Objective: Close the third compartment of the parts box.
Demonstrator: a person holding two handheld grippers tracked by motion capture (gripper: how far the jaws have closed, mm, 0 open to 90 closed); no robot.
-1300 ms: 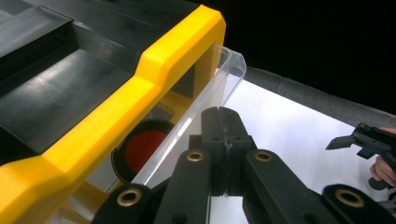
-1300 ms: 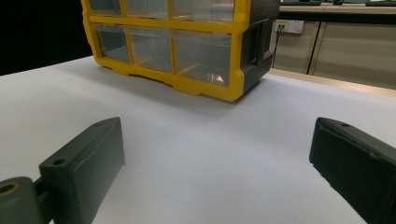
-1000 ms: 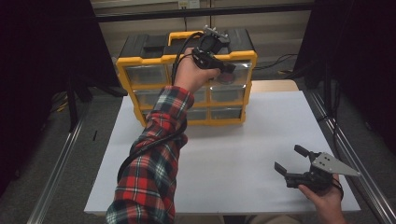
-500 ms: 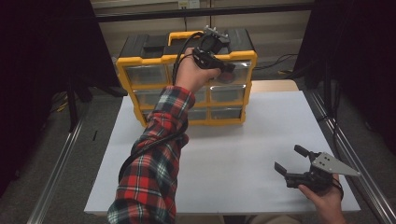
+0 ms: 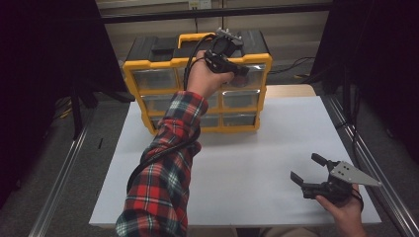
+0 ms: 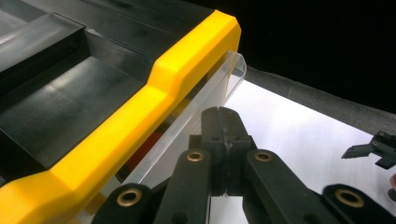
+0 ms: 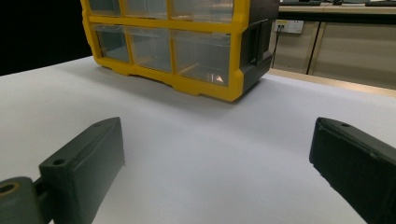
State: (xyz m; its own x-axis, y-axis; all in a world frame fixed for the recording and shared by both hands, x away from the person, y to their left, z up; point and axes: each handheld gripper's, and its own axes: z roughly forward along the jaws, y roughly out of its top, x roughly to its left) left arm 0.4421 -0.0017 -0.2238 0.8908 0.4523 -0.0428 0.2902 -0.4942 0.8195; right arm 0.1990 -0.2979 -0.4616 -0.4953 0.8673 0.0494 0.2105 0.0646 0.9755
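Note:
A yellow and black drawer organizer [image 5: 148,64] stands at the back of the white table [image 5: 247,158]. My left gripper [image 5: 242,73] reaches to its top right clear drawer [image 5: 254,79]. In the left gripper view the jaws are pressed together at the left gripper's tip [image 6: 223,116], pinching the thin lip of the clear drawer [image 6: 196,107] just under the yellow rim [image 6: 140,116]. My right gripper [image 5: 305,167] rests low over the table's near right corner, open, with nothing between its fingers [image 7: 88,154]. Ahead of it is the organizer [image 7: 205,88].
Metal rails [image 5: 64,168] run along both sides of the table. A wooden strip [image 5: 291,91] borders the table behind the organizer's right end. A plaid sleeve [image 5: 163,163] crosses the middle of the white sheet.

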